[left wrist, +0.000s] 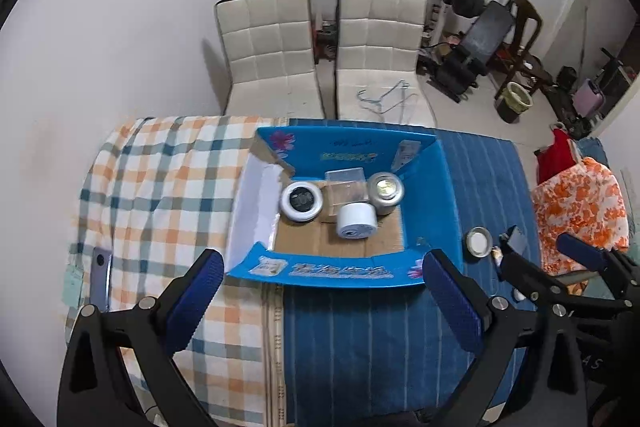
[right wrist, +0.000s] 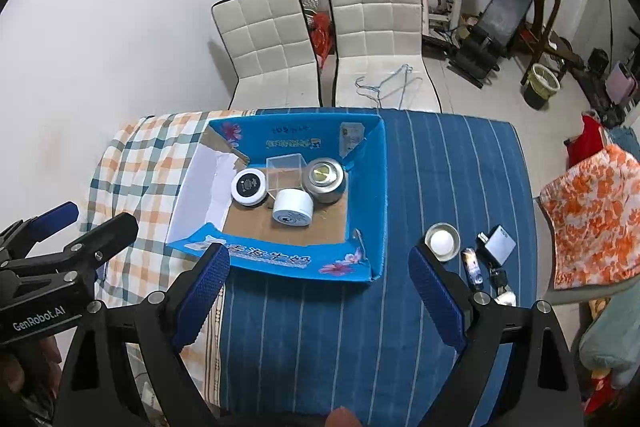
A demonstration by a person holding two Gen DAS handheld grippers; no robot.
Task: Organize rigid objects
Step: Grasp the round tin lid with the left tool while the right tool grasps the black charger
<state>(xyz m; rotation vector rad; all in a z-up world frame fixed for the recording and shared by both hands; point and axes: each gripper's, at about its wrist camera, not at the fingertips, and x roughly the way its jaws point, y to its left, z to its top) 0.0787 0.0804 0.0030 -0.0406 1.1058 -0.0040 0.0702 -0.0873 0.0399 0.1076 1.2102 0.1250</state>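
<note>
The right tongs (right wrist: 318, 291) hang wide open and empty over the striped worktop (right wrist: 432, 163), just short of the blue box (right wrist: 366, 187) holding a white jar (right wrist: 293, 213).

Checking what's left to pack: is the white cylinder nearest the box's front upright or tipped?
Tipped. The white cylinder lies on its side in the blue box, printed round end facing the camera.

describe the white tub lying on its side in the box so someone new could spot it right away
Find the blue cardboard box on the cloth-covered table. Four containers cluster at its far end, and the white tub is the nearest of them. The black-topped white jar, clear cube and silver tin stand upright; this one lies tipped over, its round end facing you.
</note>
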